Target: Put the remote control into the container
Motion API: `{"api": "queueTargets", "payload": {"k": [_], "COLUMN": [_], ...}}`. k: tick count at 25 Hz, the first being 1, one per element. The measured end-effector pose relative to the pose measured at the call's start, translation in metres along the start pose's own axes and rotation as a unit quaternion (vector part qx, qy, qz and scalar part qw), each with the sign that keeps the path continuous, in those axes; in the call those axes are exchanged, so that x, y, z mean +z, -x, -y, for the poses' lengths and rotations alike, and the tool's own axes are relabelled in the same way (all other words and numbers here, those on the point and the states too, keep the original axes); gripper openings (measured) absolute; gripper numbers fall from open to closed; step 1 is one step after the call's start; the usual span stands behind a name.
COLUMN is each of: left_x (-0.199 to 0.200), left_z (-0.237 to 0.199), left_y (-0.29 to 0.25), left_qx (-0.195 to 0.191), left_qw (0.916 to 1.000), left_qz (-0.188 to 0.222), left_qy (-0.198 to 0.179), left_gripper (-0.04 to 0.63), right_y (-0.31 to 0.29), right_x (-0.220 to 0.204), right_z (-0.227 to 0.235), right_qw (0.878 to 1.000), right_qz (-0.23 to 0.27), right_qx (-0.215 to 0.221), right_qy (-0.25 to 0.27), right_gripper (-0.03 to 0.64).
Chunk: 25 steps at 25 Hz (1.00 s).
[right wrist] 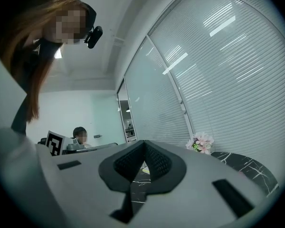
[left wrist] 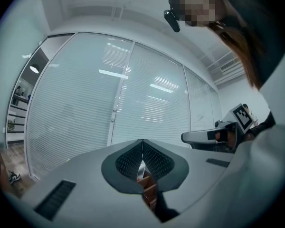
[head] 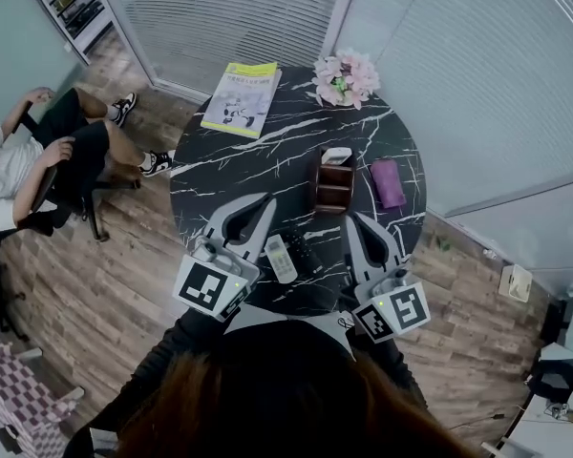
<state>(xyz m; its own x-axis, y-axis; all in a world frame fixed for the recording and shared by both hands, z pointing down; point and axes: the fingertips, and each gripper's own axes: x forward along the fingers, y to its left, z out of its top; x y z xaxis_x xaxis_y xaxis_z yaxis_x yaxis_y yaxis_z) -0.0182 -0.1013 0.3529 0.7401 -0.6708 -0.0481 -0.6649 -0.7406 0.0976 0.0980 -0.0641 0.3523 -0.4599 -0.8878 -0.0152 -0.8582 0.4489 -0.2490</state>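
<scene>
While both tools hang over the near rim of the round black marble table (head: 296, 132), neither one holds anything. The left gripper (head: 251, 208) has its jaws brought together at the tips, and its own view shows only a small diamond gap behind them, with nothing between the pads. The right gripper (head: 361, 227) is likewise closed on nothing, its ribbed pads meeting in its own view.

Between the two lies the white remote control (head: 281, 258), flat on the tabletop. It sits just beside the left gripper and a little apart from the right.

Farther in, past the right gripper's tips, stands the brown wooden container (head: 333, 184), upright, with a white item (head: 336, 155) at its far end. A purple object (head: 389, 182) lies just to its right.

Near the far edge rest a yellow-green booklet (head: 241, 98) and a bunch of pink flowers (head: 346, 77). Beyond the table, at the left, a seated person (head: 48, 151) occupies a chair on the wooden floor.
</scene>
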Motion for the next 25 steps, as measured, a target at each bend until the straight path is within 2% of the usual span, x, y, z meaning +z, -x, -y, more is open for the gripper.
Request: {"api": "queueTargets", "payload": {"k": [7,13,17,20,25], "left_x": [0.0,0.0,0.001,0.001,-0.001], "left_z": [0.004,0.008,0.01,0.01,0.011], "left_y": [0.001,0.002,0.003,0.004,0.009], "left_qx": [0.004,0.006,0.005,0.007,0.007], "left_qw": [1.0,1.0,1.0,1.0,1.0], "left_qz": [0.001,0.002,0.001,-0.002,-0.005], "left_qy": [0.003,0.0,-0.003,-0.005,-0.004], "left_gripper": [0.009,0.009,0.009,0.009,0.009], "right_y": [0.006,0.005,0.0,-0.006,-0.016], "right_x": [-0.002,-0.029,-0.071,-0.108,-0.156], "right_z": [-0.006,0.001,0.011,0.016,0.017], "right_qw": [1.0,0.999,0.996,0.989,0.978], "right_qz": [-0.004,-0.035,-0.092,-0.145,-0.205], "right_qx": [0.004,-0.003,-0.011,-0.014,-0.007], "right_qy": [0.006,0.019,0.02,0.019,0.028], "right_gripper": [0.017,0.017,0.018,0.018,0.018]}}
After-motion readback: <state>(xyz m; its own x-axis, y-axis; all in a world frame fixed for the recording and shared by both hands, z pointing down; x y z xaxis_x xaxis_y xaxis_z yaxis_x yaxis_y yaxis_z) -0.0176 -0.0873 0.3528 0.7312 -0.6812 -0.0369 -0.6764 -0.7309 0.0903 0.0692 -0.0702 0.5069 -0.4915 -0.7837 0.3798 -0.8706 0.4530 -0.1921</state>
